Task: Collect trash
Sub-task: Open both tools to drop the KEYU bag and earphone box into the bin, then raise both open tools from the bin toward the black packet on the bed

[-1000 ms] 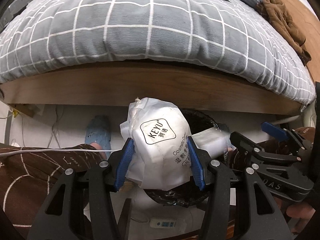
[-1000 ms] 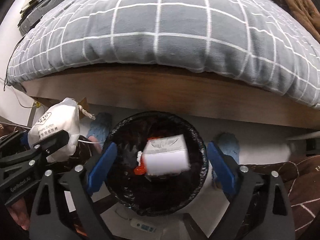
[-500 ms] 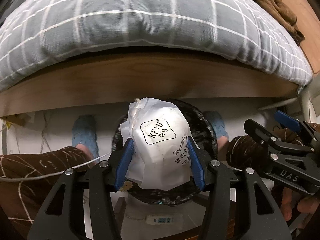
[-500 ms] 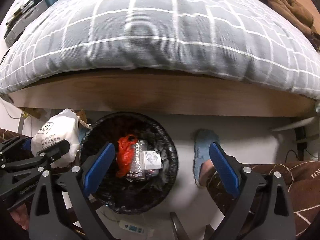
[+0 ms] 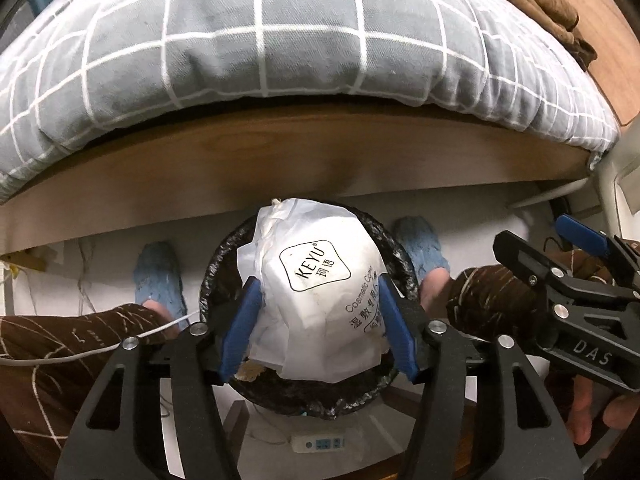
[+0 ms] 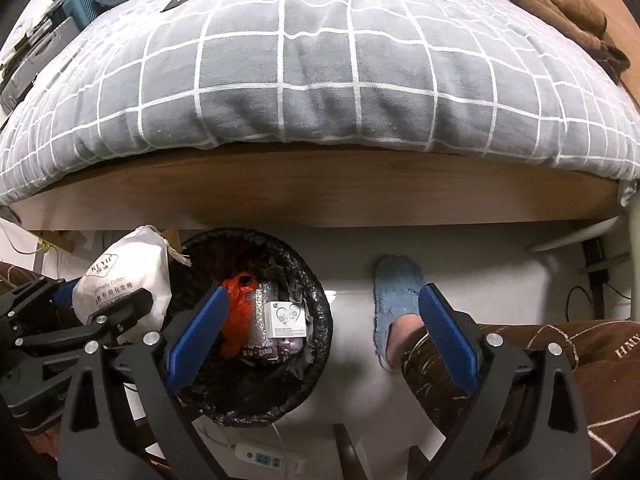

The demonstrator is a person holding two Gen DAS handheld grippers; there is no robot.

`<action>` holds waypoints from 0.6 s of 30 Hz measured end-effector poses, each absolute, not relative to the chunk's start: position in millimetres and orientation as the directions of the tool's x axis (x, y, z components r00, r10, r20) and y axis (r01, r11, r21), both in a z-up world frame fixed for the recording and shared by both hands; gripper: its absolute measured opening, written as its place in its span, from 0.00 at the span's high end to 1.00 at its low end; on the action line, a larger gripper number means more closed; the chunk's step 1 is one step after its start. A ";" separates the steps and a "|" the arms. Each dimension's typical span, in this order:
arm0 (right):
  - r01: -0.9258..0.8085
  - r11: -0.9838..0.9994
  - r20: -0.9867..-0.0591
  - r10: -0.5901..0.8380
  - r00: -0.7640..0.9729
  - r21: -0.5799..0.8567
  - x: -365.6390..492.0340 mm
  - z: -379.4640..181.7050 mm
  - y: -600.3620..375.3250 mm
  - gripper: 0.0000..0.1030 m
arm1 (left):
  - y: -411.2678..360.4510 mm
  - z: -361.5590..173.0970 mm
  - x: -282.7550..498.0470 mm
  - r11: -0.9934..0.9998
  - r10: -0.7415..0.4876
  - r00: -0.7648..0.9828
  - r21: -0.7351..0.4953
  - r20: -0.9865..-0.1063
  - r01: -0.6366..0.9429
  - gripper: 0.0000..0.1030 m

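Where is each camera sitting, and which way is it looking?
Left wrist: sits on the left gripper, looking steeply down at the white KEYU bag between its opening jaws, over the bin; slippered feet, brown trouser legs and the right gripper show.
Right wrist: sits on the right gripper, open and empty, looking down at the bin and floor; one slippered foot and the left gripper show.
Both share: bin, bag, grey checked duvet.
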State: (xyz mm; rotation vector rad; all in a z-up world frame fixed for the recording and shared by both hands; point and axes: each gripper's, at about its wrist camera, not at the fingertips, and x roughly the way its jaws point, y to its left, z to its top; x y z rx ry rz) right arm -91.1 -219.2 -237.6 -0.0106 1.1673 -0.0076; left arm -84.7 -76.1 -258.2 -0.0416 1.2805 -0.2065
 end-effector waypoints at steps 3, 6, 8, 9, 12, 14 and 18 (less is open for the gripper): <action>0.001 1.000 -0.917 -0.012 0.399 -0.013 -90.7 -233.9 -219.8 0.11 | -72.0 -254.3 -85.0 0.984 -0.160 0.293 -0.129 -0.943 0.121 0.24; 0.006 1.000 -0.915 -0.018 0.402 -0.017 -89.9 -231.3 -219.8 0.11 | -67.3 -240.5 -84.8 0.989 -0.131 0.334 -0.101 -0.933 0.106 0.12; 0.007 1.000 -0.912 -0.014 0.410 -0.013 -89.8 -227.0 -219.4 0.11 | -66.0 -231.3 -83.3 0.990 -0.127 0.351 -0.100 -0.928 0.096 0.07; 0.005 1.000 -0.907 -0.015 0.421 -0.014 -90.0 -223.4 -219.3 0.11 | -64.2 -228.8 -83.5 0.991 -0.121 0.360 -0.095 -0.925 0.090 0.06; 0.003 1.000 -0.896 -0.026 0.443 -0.028 -90.0 -212.0 -219.7 0.11 | -59.1 -222.8 -81.9 0.992 -0.120 0.366 -0.099 -0.923 0.075 0.06; 0.005 1.000 -0.887 -0.022 0.461 -0.022 -90.4 -202.6 -221.1 0.11 | -56.0 -213.9 -81.6 0.993 -0.119 0.383 -0.102 -0.916 0.065 0.06; -0.002 1.000 -0.865 -0.015 0.502 -0.018 -89.1 -183.5 -222.0 0.11 | -47.9 -190.8 -79.6 0.994 -0.105 0.438 -0.094 -0.893 0.048 0.06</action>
